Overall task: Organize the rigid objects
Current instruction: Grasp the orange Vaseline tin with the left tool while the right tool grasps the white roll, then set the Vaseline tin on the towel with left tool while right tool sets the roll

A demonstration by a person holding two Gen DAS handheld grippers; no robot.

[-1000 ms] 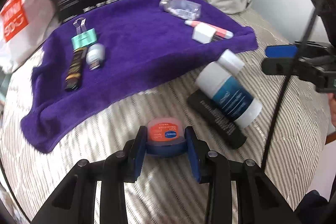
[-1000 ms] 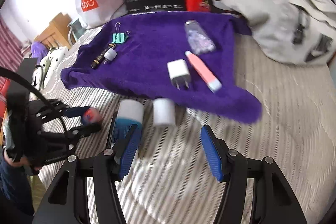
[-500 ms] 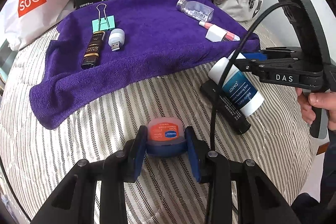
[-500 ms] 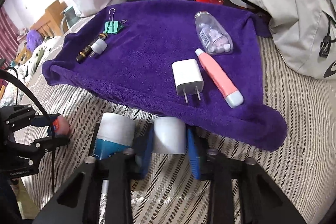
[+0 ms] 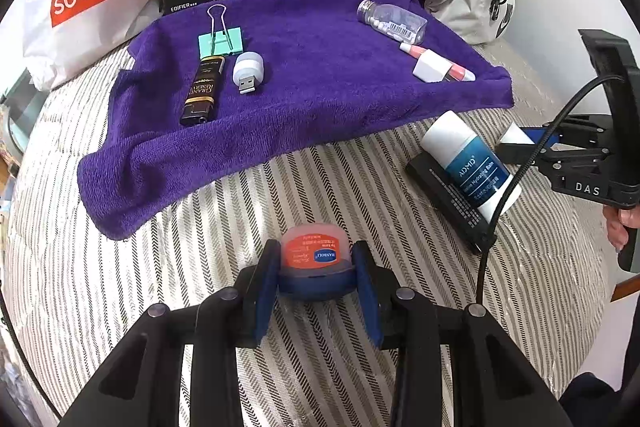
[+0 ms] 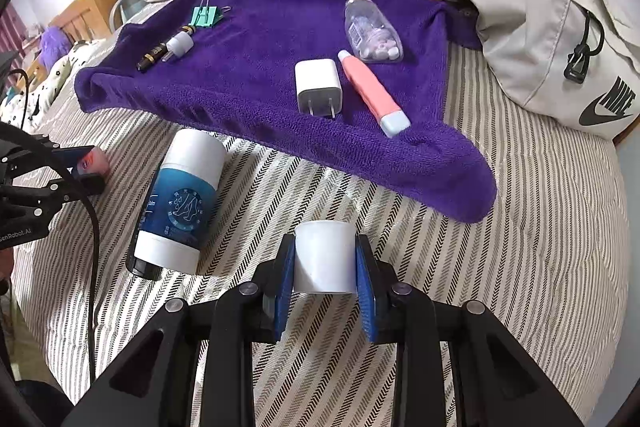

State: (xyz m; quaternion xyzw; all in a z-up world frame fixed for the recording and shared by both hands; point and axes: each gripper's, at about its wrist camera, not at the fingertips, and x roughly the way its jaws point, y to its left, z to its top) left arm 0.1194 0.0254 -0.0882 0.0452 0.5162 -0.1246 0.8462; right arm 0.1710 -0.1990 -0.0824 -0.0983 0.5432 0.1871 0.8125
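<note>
Left gripper (image 5: 314, 281) jaws clamp a lip-balm tin (image 5: 312, 257); right gripper (image 6: 324, 277) jaws grip a white cap (image 6: 324, 261), seemingly.

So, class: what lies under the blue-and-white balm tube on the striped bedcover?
A flat black box lies under the balm tube, jutting out beside it and past its lower end. The tube hides most of the box's top, so its full label cannot be read.

Towel (image 6: 256, 83) centre free; balm bottle (image 6: 180, 199) blocks near-left approach — backpack (image 6: 540, 19) crowds right.
</note>
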